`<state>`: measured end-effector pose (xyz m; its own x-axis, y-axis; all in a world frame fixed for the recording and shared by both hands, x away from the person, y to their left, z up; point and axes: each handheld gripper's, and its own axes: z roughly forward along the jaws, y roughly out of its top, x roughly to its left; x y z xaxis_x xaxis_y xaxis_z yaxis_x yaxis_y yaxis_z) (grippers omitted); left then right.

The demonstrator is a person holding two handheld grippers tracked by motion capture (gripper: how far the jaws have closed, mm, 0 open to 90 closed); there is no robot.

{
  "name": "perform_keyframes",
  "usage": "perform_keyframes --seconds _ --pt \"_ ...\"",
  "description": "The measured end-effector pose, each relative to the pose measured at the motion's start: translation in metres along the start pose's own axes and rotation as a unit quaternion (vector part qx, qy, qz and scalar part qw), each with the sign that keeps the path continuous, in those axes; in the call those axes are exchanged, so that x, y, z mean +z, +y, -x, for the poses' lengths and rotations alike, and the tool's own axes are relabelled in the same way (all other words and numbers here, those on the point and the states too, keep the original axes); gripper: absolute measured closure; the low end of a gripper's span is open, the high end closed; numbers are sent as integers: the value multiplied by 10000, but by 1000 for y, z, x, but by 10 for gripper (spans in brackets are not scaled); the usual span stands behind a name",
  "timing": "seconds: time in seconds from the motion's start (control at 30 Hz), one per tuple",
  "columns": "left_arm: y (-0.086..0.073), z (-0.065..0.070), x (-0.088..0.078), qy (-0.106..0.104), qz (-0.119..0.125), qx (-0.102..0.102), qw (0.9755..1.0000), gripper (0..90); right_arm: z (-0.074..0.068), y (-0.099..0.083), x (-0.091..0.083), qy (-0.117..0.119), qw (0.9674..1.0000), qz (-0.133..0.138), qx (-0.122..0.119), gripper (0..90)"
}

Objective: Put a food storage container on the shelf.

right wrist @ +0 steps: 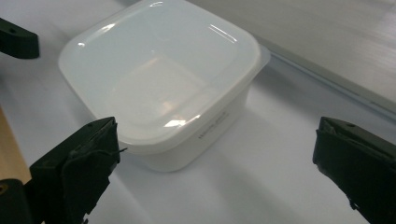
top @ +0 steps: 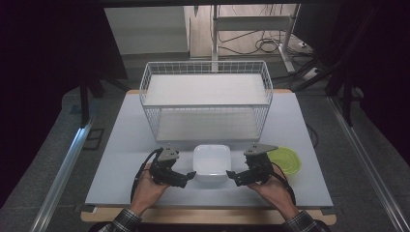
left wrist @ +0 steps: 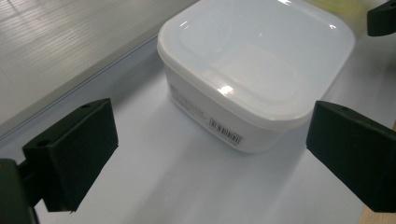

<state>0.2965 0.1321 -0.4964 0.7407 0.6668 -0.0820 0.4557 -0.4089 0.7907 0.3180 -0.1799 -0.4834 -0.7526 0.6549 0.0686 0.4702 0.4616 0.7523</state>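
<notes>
**Both claws spread, lidded tub between them: where this could slip**

From the high view, I hold my left gripper [top: 192,176] and my right gripper [top: 231,176] low on the table [top: 121,159], one at each near corner of the white lidded container [top: 212,163]. The container sits on the table just in front of the wire basket [top: 206,99], with a green lid [top: 285,160] lying just beside my right gripper's far side. Both claws are released, holding nothing. I judge the risk here to be uneven approach: if one hand closes in before the other, the light tub could skid sideways toward the green lid or back against the basket.

In the left gripper view, my jaws stand wide apart with only bare table between them, and the container [left wrist: 254,70] lies ahead, a corner turned toward me, its printed label [left wrist: 205,119] on the near wall. The lid [left wrist: 261,51] looks seated and glossy. A pad landing on that rounded corner would likely slide off instead of biting.

In the right gripper view, my jaws are likewise spread and empty, and the container [right wrist: 159,79] sits nearer my left-hand pad [right wrist: 74,172]. If I press on the lid's overhanging rim, I may pop it loose rather than move the tub; squeezing the thin walls hard could bow them.
</notes>
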Motion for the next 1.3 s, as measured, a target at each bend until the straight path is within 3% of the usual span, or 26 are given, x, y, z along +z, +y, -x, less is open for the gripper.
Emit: perform_keyframes --seconds 0.1,0.4,0.57,0.73,0.83,0.87,0.97,1.07,1.17,1.3 --pt "4 -2 2 -145 17 -153 9998 16 -1 4 -1 92 9999 -41 97 38" --pt "13 -7 12 -218 120 -292 9993 118 3 17 5 227 9993 61 300 186" --pt "15 -13 26 -338 -46 -439 9985 102 9 18 17 301 9982 -124 506 209" --pt "13 -18 35 -777 -68 -724 9943 83 11 20 25 425 9971 -246 578 217" --pt "11 -19 38 -1191 -103 -847 9892 118 11 21 27 612 9951 -306 709 267" --pt "11 -19 38 -1232 -128 -899 9882 141 12 21 27 697 9940 -322 781 289" --pt "11 -16 36 -1193 -200 -958 9880 154 13 19 27 882 9901 -378 1023 313" --pt "11 -13 28 -1134 -251 -980 9884 237 15 18 24 905 9877 -417 1202 369" --pt "10 -9 18 -1001 -254 -957 9900 370 16 16 17 913 9854 -392 1383 499" --pt "9 -5 9 -860 -209 -1036 9907 521 17 12 5 1032 9782 -357 1764 652"
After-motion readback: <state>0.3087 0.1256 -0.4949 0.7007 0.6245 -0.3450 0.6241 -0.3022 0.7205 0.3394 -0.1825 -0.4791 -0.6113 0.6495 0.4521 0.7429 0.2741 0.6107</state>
